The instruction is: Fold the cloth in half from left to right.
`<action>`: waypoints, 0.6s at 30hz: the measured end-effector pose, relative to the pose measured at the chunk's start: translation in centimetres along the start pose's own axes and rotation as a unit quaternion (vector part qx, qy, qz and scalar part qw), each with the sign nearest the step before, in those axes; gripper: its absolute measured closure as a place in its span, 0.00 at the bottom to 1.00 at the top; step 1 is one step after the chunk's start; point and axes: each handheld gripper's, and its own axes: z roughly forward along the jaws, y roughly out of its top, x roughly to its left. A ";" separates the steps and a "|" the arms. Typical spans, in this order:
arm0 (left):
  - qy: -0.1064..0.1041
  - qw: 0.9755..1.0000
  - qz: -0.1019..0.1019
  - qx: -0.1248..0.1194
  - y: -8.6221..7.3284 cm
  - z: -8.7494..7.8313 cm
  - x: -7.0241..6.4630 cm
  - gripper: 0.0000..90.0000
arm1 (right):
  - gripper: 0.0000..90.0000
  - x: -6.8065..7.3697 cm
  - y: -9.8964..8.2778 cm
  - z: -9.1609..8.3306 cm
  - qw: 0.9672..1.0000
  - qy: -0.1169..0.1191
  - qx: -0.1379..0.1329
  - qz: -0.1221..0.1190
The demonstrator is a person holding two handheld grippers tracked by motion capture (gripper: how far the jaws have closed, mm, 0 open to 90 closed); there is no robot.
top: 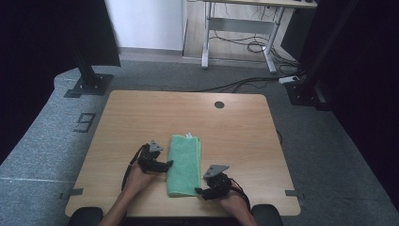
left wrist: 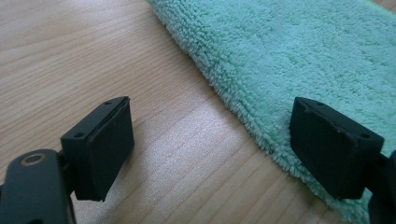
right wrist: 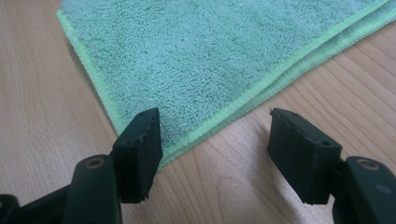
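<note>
Table [top: 141, 113]: one, wooden, with one dark round hole [top: 219, 104] near its far edge.
Towel [top: 184, 165]: one, green, folded, lying flat on the near middle of the table, between the two grippers.
Left gripper [top: 168, 164]: jaws spread, one over bare wood, one over the towel's edge, gripping nothing.
Right gripper [top: 199, 191]: jaws spread around the towel's near corner, not pinching it.

Left gripper [top: 165, 163] low, jaws apart, right gripper [top: 201, 192] low, jaws apart, forearms near each other
</note>
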 end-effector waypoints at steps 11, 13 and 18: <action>0.000 1.000 0.000 0.000 0.0 0.0 0.0 0.16 | 0.36 -0.4 0.7 -0.1 1.000 0.002 0.001 0.004; 0.000 1.000 0.000 0.000 0.0 0.0 0.0 0.16 | 0.36 -0.6 0.9 -0.1 1.000 0.002 -0.001 0.005; 0.000 1.000 0.000 0.000 0.0 0.0 0.0 0.16 | 0.34 -1.0 1.2 -0.1 1.000 0.002 0.001 0.008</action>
